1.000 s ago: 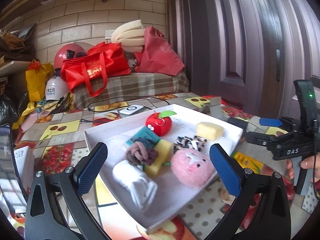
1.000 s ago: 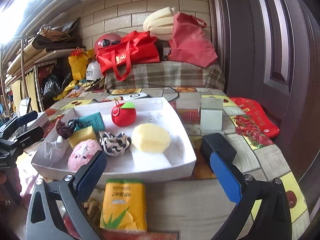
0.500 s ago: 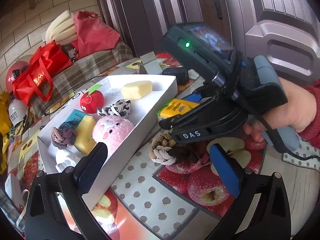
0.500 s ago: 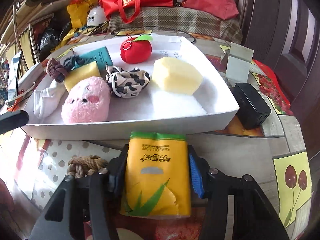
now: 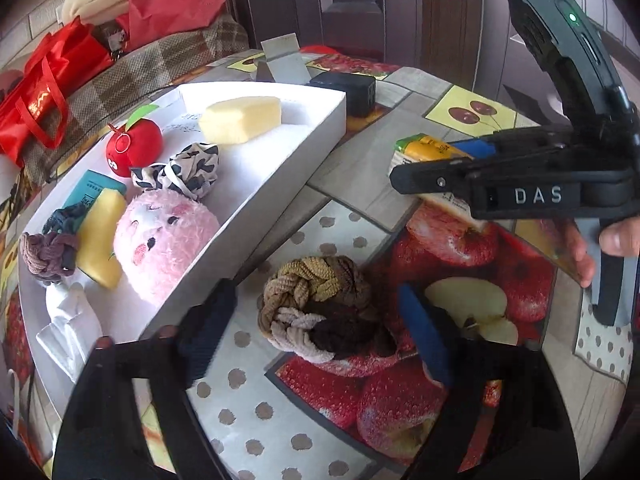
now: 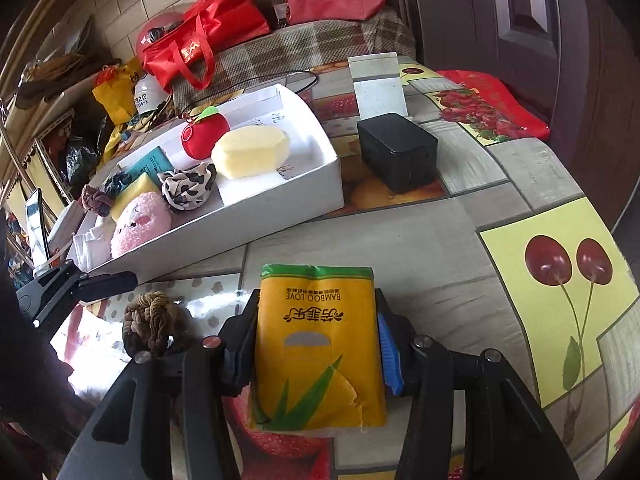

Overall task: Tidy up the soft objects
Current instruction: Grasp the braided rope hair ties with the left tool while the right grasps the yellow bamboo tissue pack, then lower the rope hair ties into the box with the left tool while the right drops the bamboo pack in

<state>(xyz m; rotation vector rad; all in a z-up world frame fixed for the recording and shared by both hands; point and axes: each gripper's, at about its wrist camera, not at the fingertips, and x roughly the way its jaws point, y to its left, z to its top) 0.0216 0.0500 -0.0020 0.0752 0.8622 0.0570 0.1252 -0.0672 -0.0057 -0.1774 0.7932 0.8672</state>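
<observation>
A white tray holds a pink plush, a leopard scrunchie, a red apple plush, yellow sponges and a white cloth. A brown braided rope knot lies on the table in front of the tray; it also shows in the right wrist view. My left gripper is open with its fingers on either side of the knot. My right gripper is shut on a yellow tissue pack, lifted a little off the table, and shows in the left wrist view.
A black box and a grey card stand sit to the right of the tray. Red bags and clutter lie on a checked cloth at the back. A door stands at the right.
My left gripper has swung down from the tray to straddle the rope knot and has begun to narrow. My right gripper has closed on the tissue pack and raised it.
</observation>
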